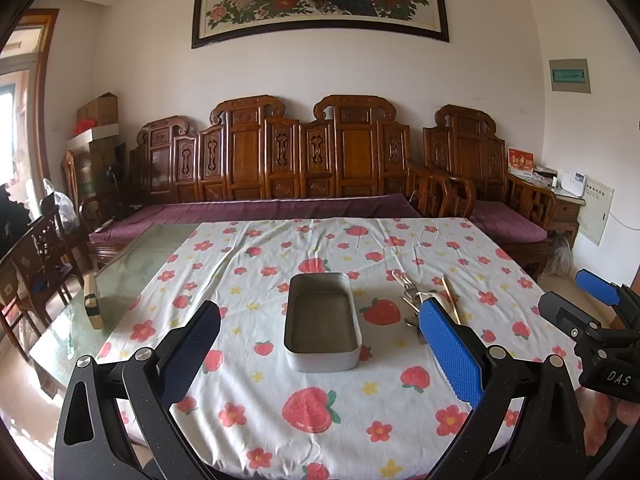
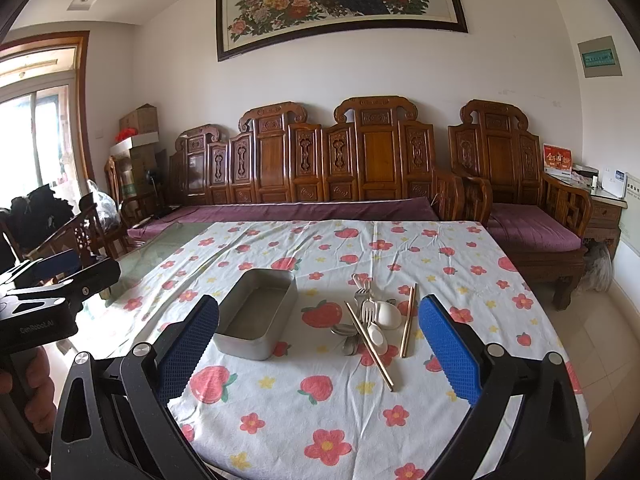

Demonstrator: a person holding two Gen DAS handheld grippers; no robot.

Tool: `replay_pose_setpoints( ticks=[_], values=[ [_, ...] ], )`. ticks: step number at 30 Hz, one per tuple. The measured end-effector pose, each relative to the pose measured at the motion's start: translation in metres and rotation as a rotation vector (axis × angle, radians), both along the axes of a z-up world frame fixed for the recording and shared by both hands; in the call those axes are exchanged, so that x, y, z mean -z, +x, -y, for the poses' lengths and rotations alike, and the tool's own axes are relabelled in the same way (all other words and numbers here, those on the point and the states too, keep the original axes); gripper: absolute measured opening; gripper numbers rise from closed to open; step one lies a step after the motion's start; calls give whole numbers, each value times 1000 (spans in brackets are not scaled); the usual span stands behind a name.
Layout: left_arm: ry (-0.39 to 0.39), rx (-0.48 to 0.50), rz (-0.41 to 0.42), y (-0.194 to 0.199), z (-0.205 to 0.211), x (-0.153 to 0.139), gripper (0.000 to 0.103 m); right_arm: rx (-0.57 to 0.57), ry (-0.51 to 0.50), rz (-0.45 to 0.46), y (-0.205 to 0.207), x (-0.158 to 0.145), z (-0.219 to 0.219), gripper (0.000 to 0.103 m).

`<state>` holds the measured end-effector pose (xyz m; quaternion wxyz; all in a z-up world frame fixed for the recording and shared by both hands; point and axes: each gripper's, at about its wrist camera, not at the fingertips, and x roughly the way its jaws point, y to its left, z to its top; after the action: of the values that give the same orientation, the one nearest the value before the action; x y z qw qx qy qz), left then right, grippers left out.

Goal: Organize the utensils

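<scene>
An empty grey metal box stands on the strawberry tablecloth; it also shows in the right wrist view. Right of it lies a pile of utensils: white spoons, metal forks and spoons, and two chopsticks. The pile shows partly in the left wrist view, behind a blue pad. My left gripper is open and empty, near the box's front end. My right gripper is open and empty, hovering in front of the pile.
The tablecloth covers most of a glass table. A small block lies on the bare glass at left. A carved wooden sofa stands behind the table. Chairs stand at the left.
</scene>
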<state>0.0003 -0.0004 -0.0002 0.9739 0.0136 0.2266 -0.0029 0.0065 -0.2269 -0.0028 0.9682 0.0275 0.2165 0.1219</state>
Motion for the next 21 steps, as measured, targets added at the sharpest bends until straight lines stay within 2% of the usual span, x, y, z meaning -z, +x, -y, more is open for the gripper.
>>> replay_pose_setpoints(
  ticks=[16, 21],
  values=[
    [0, 1, 6, 1, -1, -8, 97, 0, 2, 0, -2, -3, 0, 100],
    [0, 2, 7, 3, -2, -19, 97, -1, 3, 2, -4, -5, -1, 100]
  ],
)
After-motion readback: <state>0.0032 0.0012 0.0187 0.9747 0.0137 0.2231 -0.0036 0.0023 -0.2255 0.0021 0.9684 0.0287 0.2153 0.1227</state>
